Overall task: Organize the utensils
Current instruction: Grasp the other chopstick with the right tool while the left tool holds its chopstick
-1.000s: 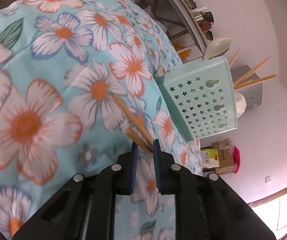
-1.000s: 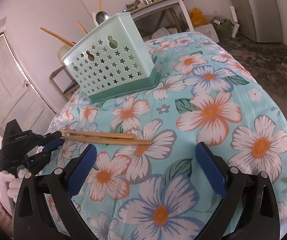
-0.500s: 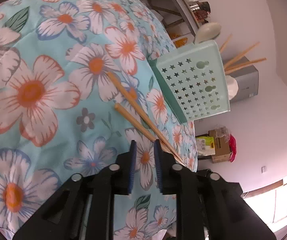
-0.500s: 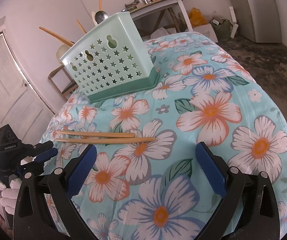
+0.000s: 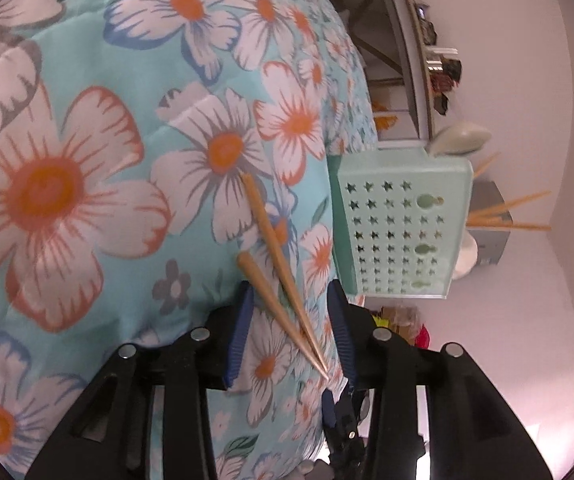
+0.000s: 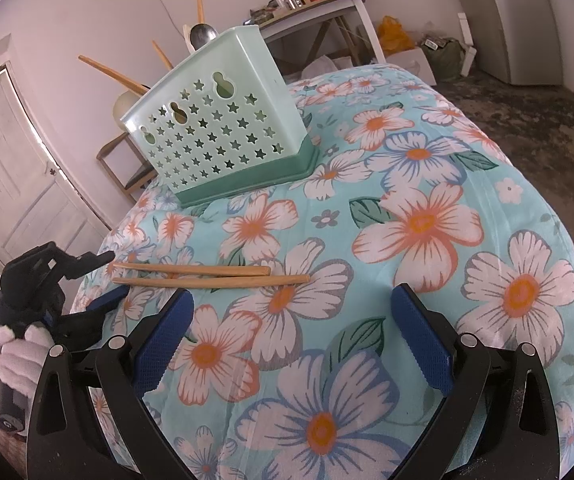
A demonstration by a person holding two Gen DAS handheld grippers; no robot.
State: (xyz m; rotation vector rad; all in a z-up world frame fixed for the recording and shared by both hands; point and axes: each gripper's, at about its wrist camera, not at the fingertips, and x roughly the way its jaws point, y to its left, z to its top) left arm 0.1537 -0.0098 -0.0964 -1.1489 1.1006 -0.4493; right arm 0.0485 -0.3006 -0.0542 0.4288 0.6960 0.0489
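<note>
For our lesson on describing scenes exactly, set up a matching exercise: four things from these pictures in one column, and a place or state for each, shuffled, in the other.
Things:
1. chopsticks
2. mint basket
3. metal spoon
4. right gripper

Places or states:
A. sticks up out of the basket
B. fingers wide apart, nothing between them
C. lie side by side on the floral cloth
D. stands on the cloth beyond the chopsticks

Pairs: 1-C, 2-D, 3-A, 4-B
</note>
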